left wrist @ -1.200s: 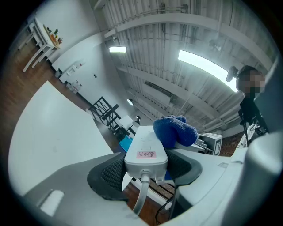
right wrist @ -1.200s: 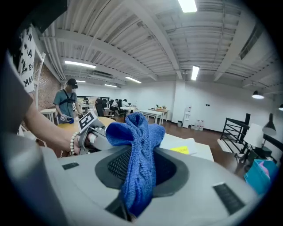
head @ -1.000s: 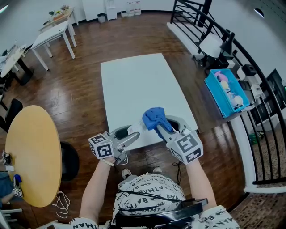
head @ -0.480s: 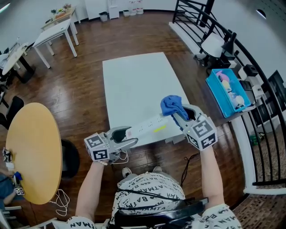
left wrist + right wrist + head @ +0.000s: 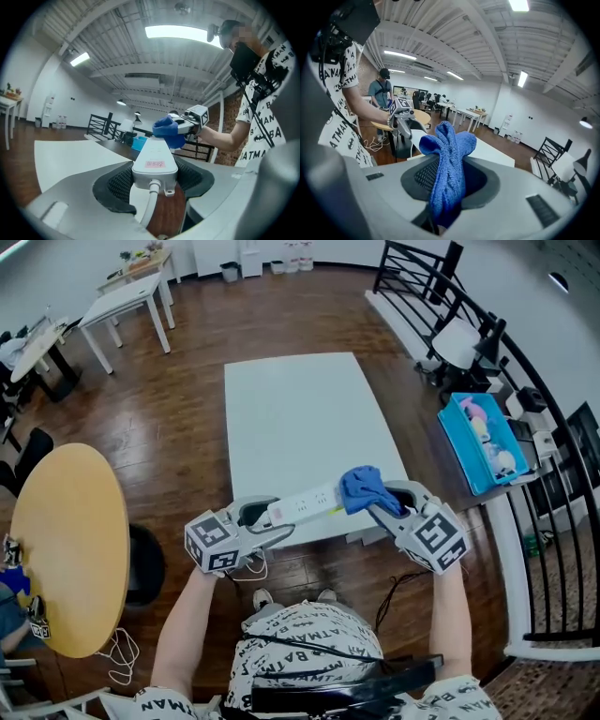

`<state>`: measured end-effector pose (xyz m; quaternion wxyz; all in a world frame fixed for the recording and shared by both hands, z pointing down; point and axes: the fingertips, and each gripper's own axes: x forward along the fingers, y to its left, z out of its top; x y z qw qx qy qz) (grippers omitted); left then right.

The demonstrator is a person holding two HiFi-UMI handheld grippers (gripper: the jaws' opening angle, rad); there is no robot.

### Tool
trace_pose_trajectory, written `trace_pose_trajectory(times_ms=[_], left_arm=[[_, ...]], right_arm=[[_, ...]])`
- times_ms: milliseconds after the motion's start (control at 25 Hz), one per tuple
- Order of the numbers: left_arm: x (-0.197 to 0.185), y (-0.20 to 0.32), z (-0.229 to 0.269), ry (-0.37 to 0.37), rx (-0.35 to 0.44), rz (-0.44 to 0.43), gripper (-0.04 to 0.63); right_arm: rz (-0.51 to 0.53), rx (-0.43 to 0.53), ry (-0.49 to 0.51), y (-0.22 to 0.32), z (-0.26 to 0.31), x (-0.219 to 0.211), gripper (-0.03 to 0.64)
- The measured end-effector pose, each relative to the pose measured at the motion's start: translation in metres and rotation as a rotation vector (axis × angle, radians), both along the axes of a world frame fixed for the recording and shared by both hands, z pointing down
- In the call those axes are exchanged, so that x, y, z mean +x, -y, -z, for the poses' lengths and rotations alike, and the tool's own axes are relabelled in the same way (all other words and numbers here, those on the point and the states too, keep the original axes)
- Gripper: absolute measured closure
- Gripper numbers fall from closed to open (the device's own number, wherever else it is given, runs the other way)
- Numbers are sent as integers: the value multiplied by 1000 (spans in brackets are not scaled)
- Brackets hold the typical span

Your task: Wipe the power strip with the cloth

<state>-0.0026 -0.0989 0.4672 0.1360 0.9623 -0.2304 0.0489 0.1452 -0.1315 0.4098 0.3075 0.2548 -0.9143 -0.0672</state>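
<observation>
Head view: left gripper (image 5: pixel 265 524) grips the strip's (image 5: pixel 305 505) cord end over the table's (image 5: pixel 300 418) near edge; right gripper's (image 5: pixel 373 505) cloth (image 5: pixel 360 487) meets its far end. Blue bin (image 5: pixel 455 442) holds pastel things. Left gripper view: jaws wide, clamping strip. Right gripper view: jaws pinching cloth.

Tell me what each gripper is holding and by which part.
Left gripper clamps the power strip at its cord end; right gripper pinches the blue cloth by its lower fold, the bunched top free.
</observation>
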Motion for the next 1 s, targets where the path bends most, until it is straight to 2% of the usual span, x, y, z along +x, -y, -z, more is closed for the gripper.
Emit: trace_pose_trajectory(times_ms=[120,240,400,520,800,1000], left_arm=[[15,-17,-4,151,80,-113,318],[32,-30,-8,261,144,-213,318],[55,-43,-2,260,167,-299,318],[69,-48,0,258,184,-332,318],[65,-47,-1,282,215,-310,318],[49,-41,9,262,215,-271,318]], right_arm=[[36,8,-73,5,4,-4,496],[188,-29,-169,-4,-5,-25,495],[469,-120,-295,-17,-31,-51,495],[602,-173,-362,-25,-45,-62,495],[721,-160,-441,-37,-56,-76,495],[694,-153,-515,-25,-57,-56,494]])
